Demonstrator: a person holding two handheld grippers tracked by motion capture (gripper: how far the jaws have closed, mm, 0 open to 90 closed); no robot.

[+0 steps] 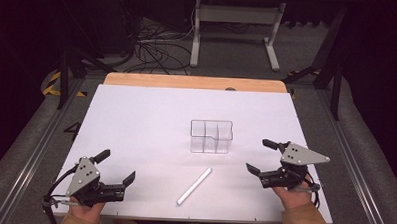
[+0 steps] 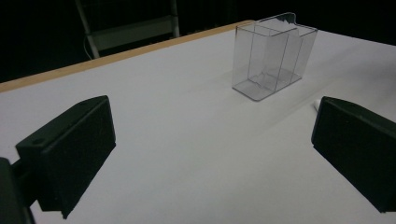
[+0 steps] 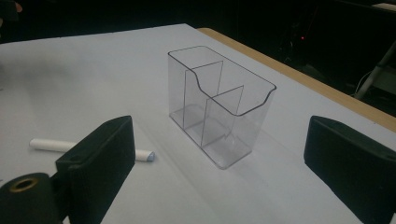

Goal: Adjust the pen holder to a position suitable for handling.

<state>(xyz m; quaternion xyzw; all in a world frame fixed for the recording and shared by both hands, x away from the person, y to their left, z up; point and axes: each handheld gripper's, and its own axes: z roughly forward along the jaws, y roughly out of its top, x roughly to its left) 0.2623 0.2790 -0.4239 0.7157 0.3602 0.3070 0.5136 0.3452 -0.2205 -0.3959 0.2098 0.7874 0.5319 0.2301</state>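
High view: both claws, left [image 1: 118, 167] and right [image 1: 263, 155], stood apart and empty, stick [image 1: 194, 186] lay on the tabletop [image 1: 136, 115] before the empty organizer [image 1: 211, 136]; work seemingly unstarted.

Dark room, grey carpet floor [image 1: 308, 51], white frame [image 1: 235, 23], tangled cables [image 1: 156, 53]

- In the left gripper view, the white stick [image 2: 316, 103] is being hidden almost wholly behind a black jaw, with just its tip being left in sight.
- In the right gripper view, the stick's middle is being covered by a jaw.
- The person's hands are being cut off by the high view's bottom edge.
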